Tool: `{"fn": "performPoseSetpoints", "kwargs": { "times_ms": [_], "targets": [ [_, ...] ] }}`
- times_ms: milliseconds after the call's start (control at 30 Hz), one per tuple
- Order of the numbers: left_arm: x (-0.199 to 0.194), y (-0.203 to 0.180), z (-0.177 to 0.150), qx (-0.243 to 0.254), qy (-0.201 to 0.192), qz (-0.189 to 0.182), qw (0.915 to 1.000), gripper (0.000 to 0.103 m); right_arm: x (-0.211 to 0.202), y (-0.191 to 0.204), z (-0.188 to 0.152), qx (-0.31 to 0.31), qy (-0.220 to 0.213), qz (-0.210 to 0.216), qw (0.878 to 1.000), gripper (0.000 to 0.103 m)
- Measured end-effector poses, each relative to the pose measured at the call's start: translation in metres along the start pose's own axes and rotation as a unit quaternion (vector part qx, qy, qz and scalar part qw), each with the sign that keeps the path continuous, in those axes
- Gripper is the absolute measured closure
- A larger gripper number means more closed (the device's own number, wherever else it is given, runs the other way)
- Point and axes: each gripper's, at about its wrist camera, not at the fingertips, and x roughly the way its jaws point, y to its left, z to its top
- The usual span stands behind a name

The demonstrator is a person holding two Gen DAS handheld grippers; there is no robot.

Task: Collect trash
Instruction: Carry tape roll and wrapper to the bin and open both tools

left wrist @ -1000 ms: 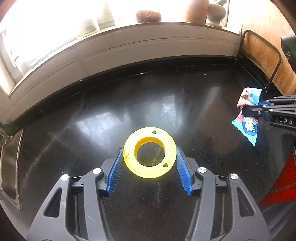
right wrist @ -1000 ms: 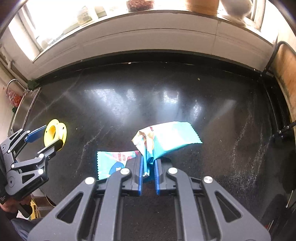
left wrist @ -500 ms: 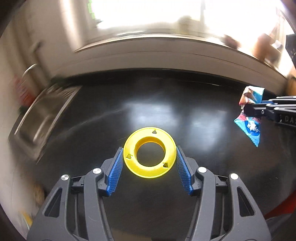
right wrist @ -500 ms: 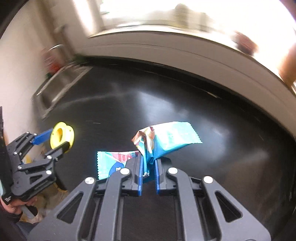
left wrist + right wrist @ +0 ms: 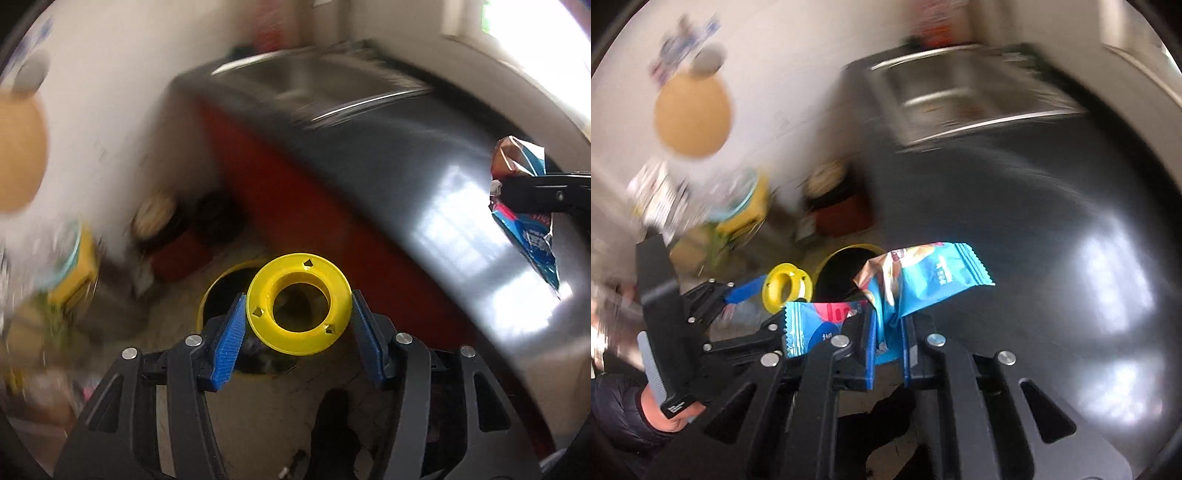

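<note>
My left gripper (image 5: 298, 328) is shut on a yellow plastic ring (image 5: 299, 306) and holds it in the air past the counter's end, above a yellow-rimmed bin (image 5: 218, 291) on the floor. My right gripper (image 5: 888, 339) is shut on blue snack wrappers (image 5: 931, 280), also in the air near the bin (image 5: 842, 273). In the right wrist view the left gripper (image 5: 738, 295) with the ring (image 5: 785, 286) is at the left. In the left wrist view the right gripper (image 5: 543, 194) with the wrappers (image 5: 528, 229) is at the right.
A black counter (image 5: 1052, 240) with a steel sink (image 5: 960, 99) runs to the right. Its red front (image 5: 295, 192) faces the bin. Blurred clutter, a yellow box (image 5: 746, 210) and pots (image 5: 834, 206) stand on the floor by the white wall.
Both grippers have swung left, off the black counter, to the floor area beside it. The bin has come into view. Both holds are unchanged.
</note>
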Motion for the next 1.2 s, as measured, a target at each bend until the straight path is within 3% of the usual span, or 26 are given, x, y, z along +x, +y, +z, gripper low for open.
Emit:
{"fn": "performPoseSetpoints", "kwargs": {
  "times_ms": [167,300,567,800,833,867,933,1200],
  "targets": [
    [0.038,0.073,-0.027,-0.077,0.013,0.008,0.9969,0.049,0.091,0.051,0.029,-0.043,0.055,0.037,0.997,0.092],
    [0.084,0.1,-0.037,-0.127,0.026,-0.001,0.9915,0.049,0.163,0.068,0.052,-0.033,0.091,0.043,0.994,0.092],
    [0.155,0.109,-0.05,-0.157,0.057,-0.019,0.9858,0.049,0.27,0.059,0.077,-0.018,0.156,0.023,0.987,0.092],
    [0.192,0.109,-0.052,-0.165,0.074,-0.026,0.9832,0.048,0.312,0.046,0.08,-0.026,0.181,0.002,0.983,0.091],
    [0.195,0.11,-0.052,-0.168,0.075,-0.03,0.9825,0.046,0.317,0.047,0.08,-0.024,0.185,0.003,0.982,0.083],
    [0.197,0.11,-0.052,-0.168,0.076,-0.033,0.9823,0.038,0.318,0.047,0.08,-0.023,0.186,0.005,0.982,0.06],
    [0.197,0.111,-0.053,-0.167,0.074,-0.032,0.9827,0.026,0.319,0.048,0.082,-0.022,0.175,0.004,0.984,0.037],
    [0.189,0.115,-0.058,-0.168,0.071,-0.021,0.9831,0.017,0.319,0.048,0.077,-0.019,0.187,0.018,0.982,0.035]
  ]
}}
